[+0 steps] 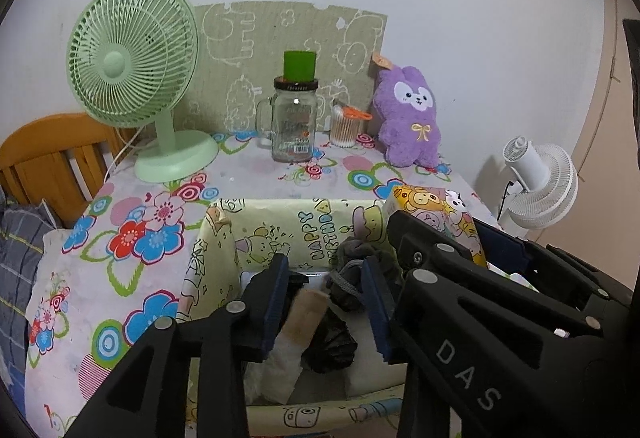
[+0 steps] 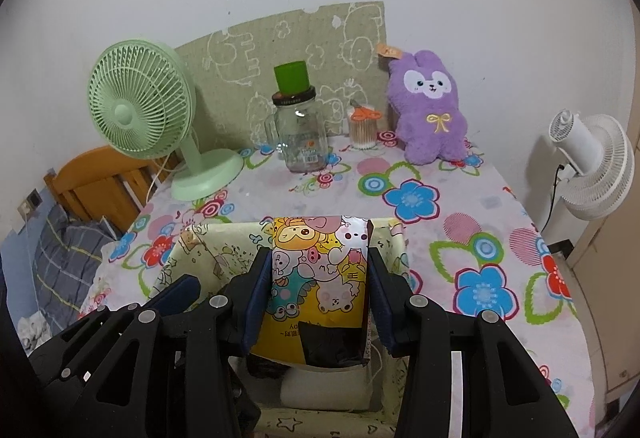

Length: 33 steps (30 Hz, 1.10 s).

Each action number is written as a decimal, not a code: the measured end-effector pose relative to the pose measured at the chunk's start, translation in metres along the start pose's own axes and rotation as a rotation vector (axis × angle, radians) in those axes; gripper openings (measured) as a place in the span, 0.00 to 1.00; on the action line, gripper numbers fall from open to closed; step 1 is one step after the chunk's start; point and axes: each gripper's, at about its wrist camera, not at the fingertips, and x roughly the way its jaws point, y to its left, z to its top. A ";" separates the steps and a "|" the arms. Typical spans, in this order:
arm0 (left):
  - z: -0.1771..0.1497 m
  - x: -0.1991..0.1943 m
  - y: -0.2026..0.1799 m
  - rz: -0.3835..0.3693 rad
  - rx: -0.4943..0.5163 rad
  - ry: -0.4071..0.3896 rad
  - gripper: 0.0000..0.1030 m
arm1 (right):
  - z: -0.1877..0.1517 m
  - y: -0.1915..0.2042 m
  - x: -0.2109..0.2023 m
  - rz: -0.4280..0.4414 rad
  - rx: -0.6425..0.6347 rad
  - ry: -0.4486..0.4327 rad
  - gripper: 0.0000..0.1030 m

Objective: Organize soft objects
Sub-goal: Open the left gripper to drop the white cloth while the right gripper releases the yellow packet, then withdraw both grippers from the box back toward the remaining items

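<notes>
Holding a cartoon-printed soft pack (image 2: 320,278) upright between its two fingers, the right gripper (image 2: 318,278) is clamping it at mid-height on both long sides, directly over the paper-lined box (image 2: 192,258), which serves as landmark for every entry below. Left gripper (image 1: 324,302): hanging over the same box with jaws apart, gripping nothing, its pads straddling the contents. Inside the box: a dark grey fabric bundle (image 1: 352,270) toward the far right corner, a beige-and-white soft item (image 1: 296,330) near the middle, a crumpled black piece (image 1: 332,342) beside it, and a white pad (image 2: 324,390) lying flat at the near end. Beyond the box, on the floral tablecloth (image 2: 460,238): a green desk fan (image 1: 132,77) to the far left, a glass jar mug (image 1: 292,121) with a green cup on its lid straight behind, a cotton swab tub (image 1: 344,125) beside that, and a purple plush rabbit (image 1: 408,117) to the far right, leaning at the wall. Off the table, right of the box: a white fan (image 2: 592,165). Handling estimate for the pack: light, compressible, with a glossy film wrap likely to be slippery; a flat squeeze across the broad faces or the narrow sides near the middle should be holding best, since an end grip is risking the film creasing and the pack swinging. The plush is looking light and yielding, best pinched at the body rather than an ear.
</notes>
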 end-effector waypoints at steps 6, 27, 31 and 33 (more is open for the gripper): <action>-0.003 0.008 0.003 0.023 -0.003 0.033 0.54 | -0.001 0.001 0.015 0.023 -0.002 0.041 0.51; -0.006 -0.010 0.008 0.087 0.007 -0.004 0.76 | -0.003 0.014 0.003 0.002 -0.059 0.029 0.90; -0.007 -0.021 0.005 0.083 0.008 -0.017 0.80 | -0.004 0.015 -0.009 -0.006 -0.057 0.012 0.92; -0.007 -0.027 0.003 0.076 0.008 -0.023 0.82 | -0.004 0.015 -0.017 -0.013 -0.060 0.002 0.93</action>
